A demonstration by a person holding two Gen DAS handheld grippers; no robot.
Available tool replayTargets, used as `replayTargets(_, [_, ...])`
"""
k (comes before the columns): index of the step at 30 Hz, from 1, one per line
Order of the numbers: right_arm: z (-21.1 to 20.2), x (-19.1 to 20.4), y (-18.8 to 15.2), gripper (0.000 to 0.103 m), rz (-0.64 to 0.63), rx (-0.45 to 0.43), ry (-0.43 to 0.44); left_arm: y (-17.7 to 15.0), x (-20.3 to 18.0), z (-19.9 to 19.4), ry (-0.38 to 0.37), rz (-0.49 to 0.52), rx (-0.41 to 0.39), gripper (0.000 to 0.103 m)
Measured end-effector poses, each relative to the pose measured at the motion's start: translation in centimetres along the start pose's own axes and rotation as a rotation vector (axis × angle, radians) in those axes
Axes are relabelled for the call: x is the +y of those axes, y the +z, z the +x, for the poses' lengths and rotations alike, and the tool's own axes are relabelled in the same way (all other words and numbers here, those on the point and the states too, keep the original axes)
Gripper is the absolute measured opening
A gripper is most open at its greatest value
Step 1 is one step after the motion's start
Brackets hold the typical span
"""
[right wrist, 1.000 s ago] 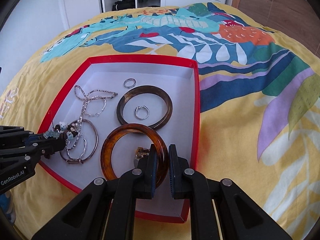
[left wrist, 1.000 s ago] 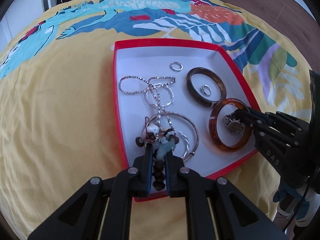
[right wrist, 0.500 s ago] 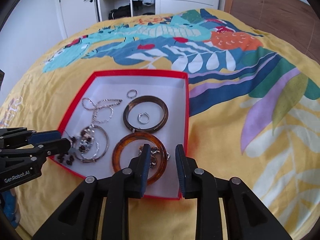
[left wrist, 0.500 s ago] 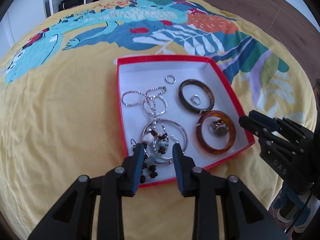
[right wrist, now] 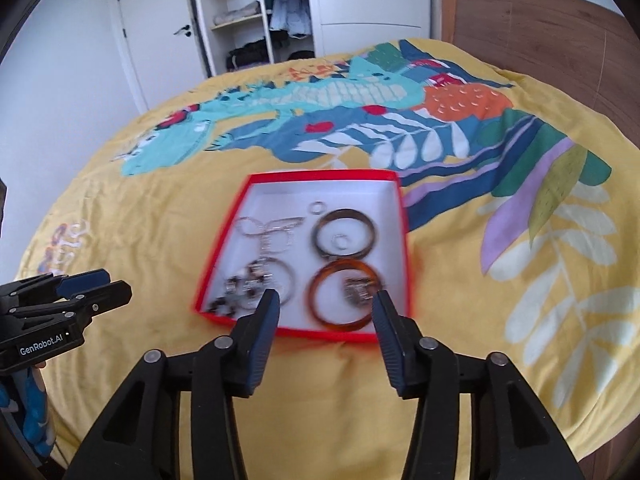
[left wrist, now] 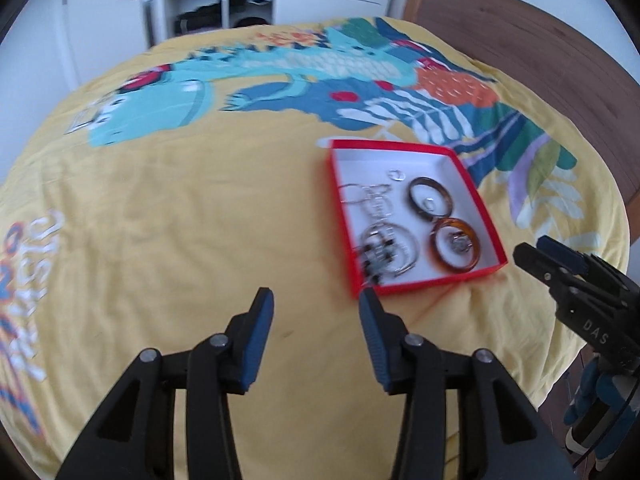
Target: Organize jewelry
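Both tongs, left [left wrist: 316,306] and right [right wrist: 326,308], tilted downward above the bed [left wrist: 168,216], empty and opening, near the red jewelry box [right wrist: 402,240].

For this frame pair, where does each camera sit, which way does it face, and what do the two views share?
Left wrist: on the left gripper, looking down over its opening, empty fingers at yellow bedding; the red box lies right, the right gripper at the edge.
Right wrist: on the right gripper, fingers opening and empty, facing the red box; the left gripper shows at left.
Shared: box, amber bangle, wardrobe.
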State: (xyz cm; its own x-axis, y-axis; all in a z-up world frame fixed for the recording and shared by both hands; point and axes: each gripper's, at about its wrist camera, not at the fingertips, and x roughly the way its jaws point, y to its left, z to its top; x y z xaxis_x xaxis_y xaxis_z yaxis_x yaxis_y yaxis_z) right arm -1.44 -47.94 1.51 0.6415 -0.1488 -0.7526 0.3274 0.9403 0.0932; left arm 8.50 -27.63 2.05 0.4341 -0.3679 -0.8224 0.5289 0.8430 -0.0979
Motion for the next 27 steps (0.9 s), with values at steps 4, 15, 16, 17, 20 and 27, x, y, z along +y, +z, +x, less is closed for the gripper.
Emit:
replayTargets(4, [-2.2, 3.5, -0.8, 0.058, -0.011, -0.018, 0.044, -1.7, 2.6, -3.7, 0.063, -0.031, -0.039, 0.043])
replayTargets(15, [-8.5, 12.9, -3.1, 0.079, -0.104, -0.09, 0.136, -6.4, 8.2, -14.4, 0.206, -0.085, -0.181, 0.043])
replayTargets(16, [-8.9, 13.3, -3.2, 0.081, -0.111, -0.094, 0.136, -6.7, 8.5, -15.0, 0.214, -0.091, -0.189, 0.043])
replayTargets(17, [-9.3, 13.8, -3.4, 0.082, -0.116, -0.097, 0.135, -7.0, 8.7, -15.6, 0.219, -0.095, -0.198, 0.043])
replayTargets(20, [-10.5, 14.6, -3.9, 0.086, -0.116, -0.112, 0.119, -7.9, 9.2, -17.0, 0.234, -0.098, -0.222, 0.044])
replayTargets(27, [-11.8, 14.8, -4.9, 0.103, -0.105, -0.135, 0.065, -9.5, 9.8, -18.5, 0.277, -0.108, -0.254, 0.044])
